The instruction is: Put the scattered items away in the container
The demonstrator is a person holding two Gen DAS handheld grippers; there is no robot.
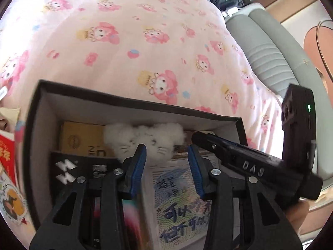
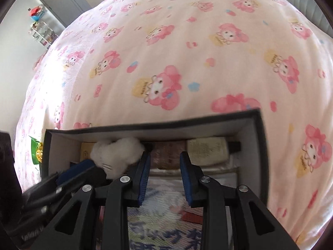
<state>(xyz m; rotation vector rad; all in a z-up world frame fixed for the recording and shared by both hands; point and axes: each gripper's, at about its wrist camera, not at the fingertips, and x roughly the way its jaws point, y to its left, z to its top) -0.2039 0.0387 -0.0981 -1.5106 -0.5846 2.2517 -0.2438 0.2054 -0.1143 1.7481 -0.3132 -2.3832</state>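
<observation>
A black cardboard box [image 1: 133, 102] with a pale inside lies on the pink bedspread; it also shows in the right wrist view [image 2: 158, 126]. Inside lie a white fluffy cat toy [image 1: 143, 139] [image 2: 116, 152], a yellow box [image 1: 81, 139], a black packet [image 1: 68, 168], a printed card with blue writing [image 1: 179, 208] [image 2: 164, 229], and a cream pouch [image 2: 206, 150]. My left gripper [image 1: 167, 158] is open and empty over the box, just in front of the toy. My right gripper [image 2: 164, 162] is open and empty over the box, to the right of the toy.
The pink cartoon-print bedspread [image 1: 133, 41] [image 2: 187, 52] fills the view beyond the box. Red and colourful packets [image 1: 8, 166] lie left of the box, and a green packet [image 2: 35, 150] lies at its left side. A grey padded headboard [image 1: 268, 48] stands at right.
</observation>
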